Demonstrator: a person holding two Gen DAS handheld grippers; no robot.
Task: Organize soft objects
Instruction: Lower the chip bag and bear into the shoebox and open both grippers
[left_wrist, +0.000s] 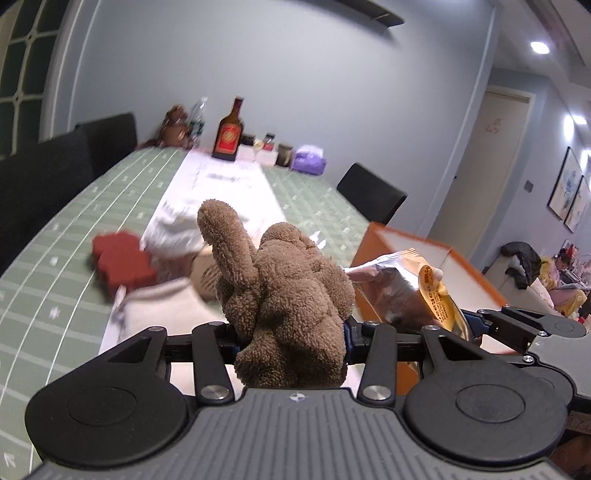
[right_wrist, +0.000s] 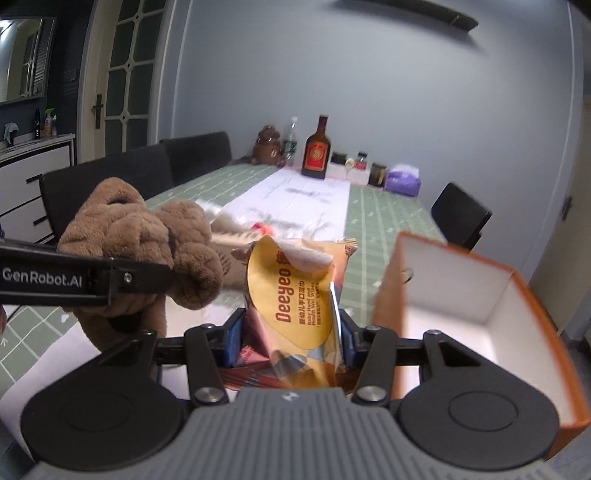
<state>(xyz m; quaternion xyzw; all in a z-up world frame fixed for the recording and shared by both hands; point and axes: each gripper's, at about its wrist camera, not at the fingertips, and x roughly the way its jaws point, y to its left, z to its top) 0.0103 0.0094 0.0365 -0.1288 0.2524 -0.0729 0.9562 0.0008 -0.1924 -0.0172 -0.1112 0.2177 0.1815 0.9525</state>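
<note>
Fuzzy brown plush toy (left_wrist: 284, 291) is pinched in the left gripper (left_wrist: 291, 338); right gripper (right_wrist: 290, 338) squeezes a crinkly foil wipes pack (right_wrist: 295, 306).

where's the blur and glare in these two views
Left wrist: the plush in the jaws is sharp, but the red item and cloths behind it are motion-smeared; ceiling lights blow out. Right wrist: the wipes pack reads clearly, the orange box edge is blurred; fisheye bends the wall and door lines.

A green checked table (right_wrist: 373, 218) carries a white runner (right_wrist: 306, 195), brown bottle (right_wrist: 316, 153), purple tissue pack (right_wrist: 404, 179) and orange box (right_wrist: 480, 314).
</note>
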